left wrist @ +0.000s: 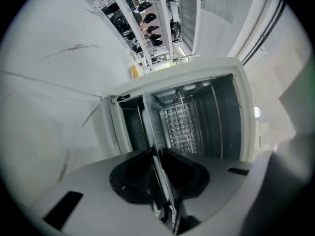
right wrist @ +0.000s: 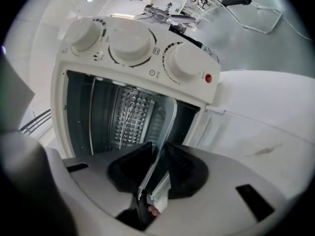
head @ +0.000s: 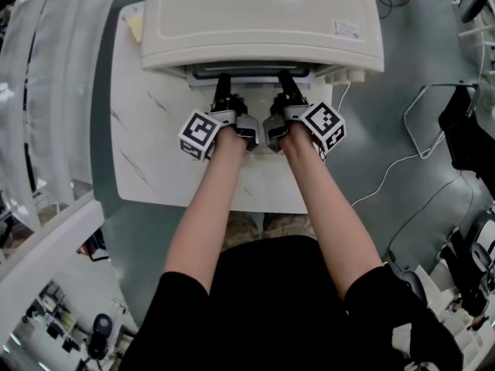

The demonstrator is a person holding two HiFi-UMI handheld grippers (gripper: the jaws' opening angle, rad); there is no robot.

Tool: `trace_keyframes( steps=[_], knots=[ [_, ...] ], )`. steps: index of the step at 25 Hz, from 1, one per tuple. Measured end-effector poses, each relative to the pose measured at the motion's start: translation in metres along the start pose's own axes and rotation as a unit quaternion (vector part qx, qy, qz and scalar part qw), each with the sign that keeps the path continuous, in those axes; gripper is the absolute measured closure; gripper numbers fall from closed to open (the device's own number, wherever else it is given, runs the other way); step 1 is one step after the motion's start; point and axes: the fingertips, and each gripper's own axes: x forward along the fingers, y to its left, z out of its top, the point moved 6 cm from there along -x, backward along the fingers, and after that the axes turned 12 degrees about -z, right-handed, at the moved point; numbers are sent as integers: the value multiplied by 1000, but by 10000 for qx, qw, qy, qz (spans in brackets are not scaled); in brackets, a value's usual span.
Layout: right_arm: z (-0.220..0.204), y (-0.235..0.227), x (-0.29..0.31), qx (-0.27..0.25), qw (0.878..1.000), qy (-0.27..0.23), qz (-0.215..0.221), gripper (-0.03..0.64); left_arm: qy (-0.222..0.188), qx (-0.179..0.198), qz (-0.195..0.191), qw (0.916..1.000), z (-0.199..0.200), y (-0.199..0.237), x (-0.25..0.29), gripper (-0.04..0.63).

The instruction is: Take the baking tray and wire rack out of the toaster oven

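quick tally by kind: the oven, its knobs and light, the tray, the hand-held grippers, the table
toaster oven: 1
knobs: 3
red light: 1
baking tray: 1
hand-held grippers, left and right, both clamped on the tray's edge: 2
table: 1
total: 9

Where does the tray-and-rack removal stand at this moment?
Done: the cream toaster oven stands open, its cavity visible. In hand: the left gripper and right gripper each clamp the front edge of the thin flat metal baking tray, still in its slot. Left: drawing it out onto the white marble table, then the wire rack, which I cannot pick out.
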Motion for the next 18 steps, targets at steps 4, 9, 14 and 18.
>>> trace_keyframes(
  steps=[4,9,14,18],
  knots=[
    [-15,-8,-23,-52,10000,-24,-47,517,31,-109,38,9999,-3,0,-29,520],
    [-29,-16,-57,-2,9999,-60,-100,517,165,-192,70,9997,-10,-9,-64,520],
    [-48,-23,-99,49,9997,-154,-181,515,320,-288,127,9990,-17,-18,-106,522],
    [-66,-31,-130,122,9994,-174,-258,514,422,-370,132,9983,-21,-23,-141,522]
  ],
)
